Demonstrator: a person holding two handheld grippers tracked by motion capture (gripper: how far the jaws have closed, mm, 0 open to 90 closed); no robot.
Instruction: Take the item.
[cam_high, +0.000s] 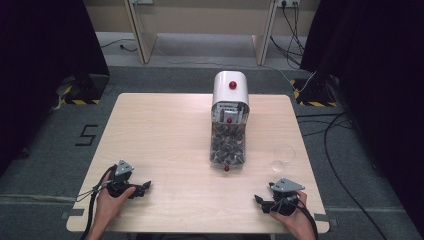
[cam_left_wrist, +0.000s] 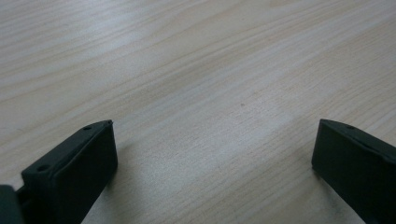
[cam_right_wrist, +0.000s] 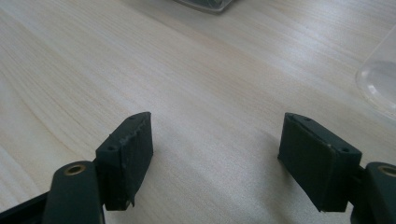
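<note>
1. Near edge of worktop (cam_high: 165, 125): left claw (cam_high: 145, 187) low at left, jaws spread wide, nothing between them; bare wood grain ahead in left gripper view (cam_left_wrist: 212, 140).
2. Near edge, right: right claw (cam_high: 260, 201) low on the wood, jaws likewise apart and empty (cam_right_wrist: 215, 154).
3. Just beyond right claw, ahead and slightly to its right: clear cup (cam_high: 283, 155), seemingly upright, empty as far as can be told. Curved rim at right edge of right gripper view (cam_right_wrist: 378, 84).
4. Mid-worktop, beyond both claws: dispenser (cam_high: 229, 117), white domed top with red knob (cam_high: 232, 84), clear bin of dark pieces below. Long axis running near to far. Small red knob (cam_high: 226, 168) at its near end.
5. Key relation: cup close by right claw, well apart from left; dispenser's near end ahead-left of right claw, ahead-right of left. Right hand nearer to both, judged best placed for cup.
</note>
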